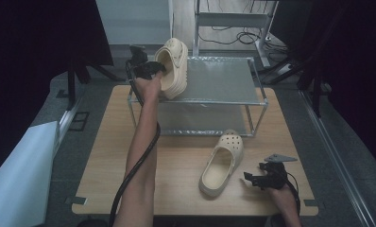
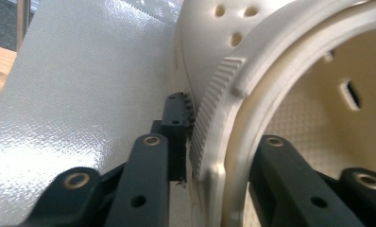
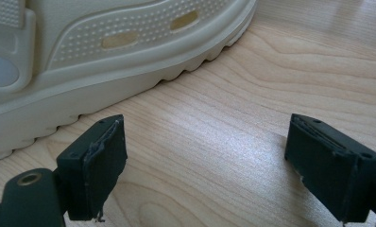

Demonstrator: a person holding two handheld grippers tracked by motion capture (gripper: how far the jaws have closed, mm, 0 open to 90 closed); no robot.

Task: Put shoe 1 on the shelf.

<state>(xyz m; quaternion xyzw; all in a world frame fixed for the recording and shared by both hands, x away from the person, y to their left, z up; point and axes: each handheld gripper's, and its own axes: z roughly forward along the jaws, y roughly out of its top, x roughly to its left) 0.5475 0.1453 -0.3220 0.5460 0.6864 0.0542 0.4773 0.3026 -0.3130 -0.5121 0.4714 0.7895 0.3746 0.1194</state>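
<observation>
A cream clog [image 1: 174, 66] stands tipped on its side at the left end of the metal rack's top shelf [image 1: 224, 80], its opening turned toward the hand. My left gripper [image 1: 155, 68] is shut on that clog's rim [image 2: 224, 118]: one jaw lies against the ribbed outer wall and the other sits inside the shoe. The second cream clog [image 1: 222, 163] lies flat on the wooden table [image 1: 176, 161], toe toward the rack. Just right of its heel my right gripper [image 1: 254, 179] rests low over the table, open. In the right gripper view its pads [image 3: 101, 161] stand wide apart over bare wood, the clog's sole [image 3: 106, 47] beyond.
The two-tier rack has a lower shelf [image 1: 200, 118] under the top one. A thick black cable [image 1: 134, 170] trails along the left forearm. Dark curtains and stand legs ring the table; a pale board [image 1: 21, 175] leans at the left.
</observation>
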